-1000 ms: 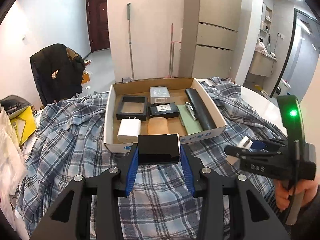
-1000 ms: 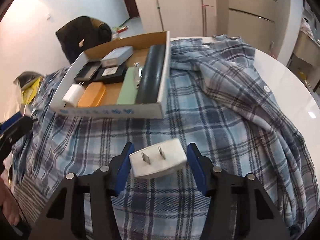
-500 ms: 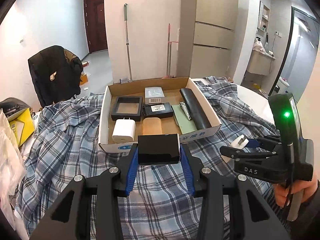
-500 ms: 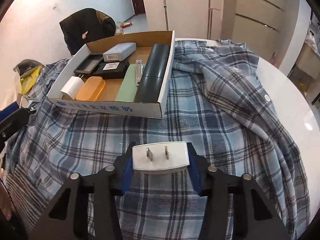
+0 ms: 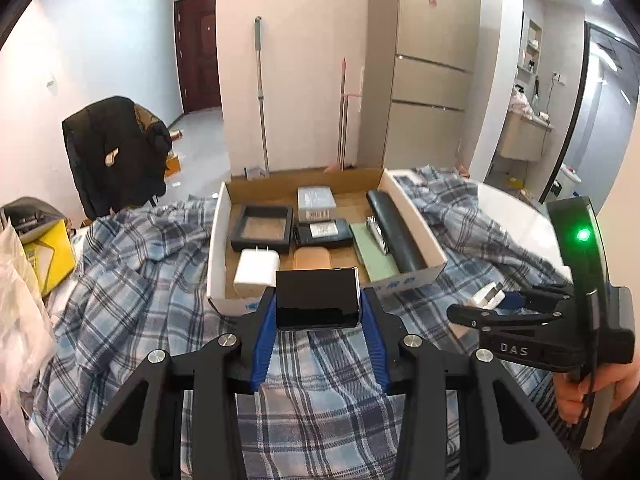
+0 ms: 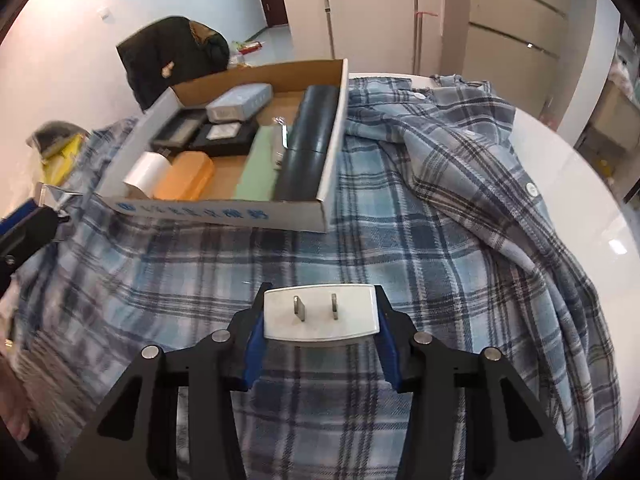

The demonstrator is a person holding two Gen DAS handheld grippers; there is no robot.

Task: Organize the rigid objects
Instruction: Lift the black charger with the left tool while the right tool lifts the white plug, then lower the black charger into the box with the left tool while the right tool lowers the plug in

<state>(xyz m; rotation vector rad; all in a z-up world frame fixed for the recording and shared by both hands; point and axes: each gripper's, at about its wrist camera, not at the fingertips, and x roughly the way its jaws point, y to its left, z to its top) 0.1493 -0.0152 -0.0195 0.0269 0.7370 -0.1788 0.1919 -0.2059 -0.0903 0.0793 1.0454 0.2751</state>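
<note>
White chargers (image 6: pixel 320 312): two, perhaps more

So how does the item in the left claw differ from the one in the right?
The left claw grips a glossy black box with flat, plain faces; the right claw grips a white plug adapter with rounded edges and two metal prongs facing the camera. The black box looks taller and blockier, the white plug adapter flatter. Both are clamped between blue pads above the plaid shirt.

Blue-and-white plaid cloth (image 6: pixel 400 248), white plug (image 6: pixel 320 312), glossy black box (image 5: pixel 317 298), orange case (image 6: pixel 184 176).
</note>
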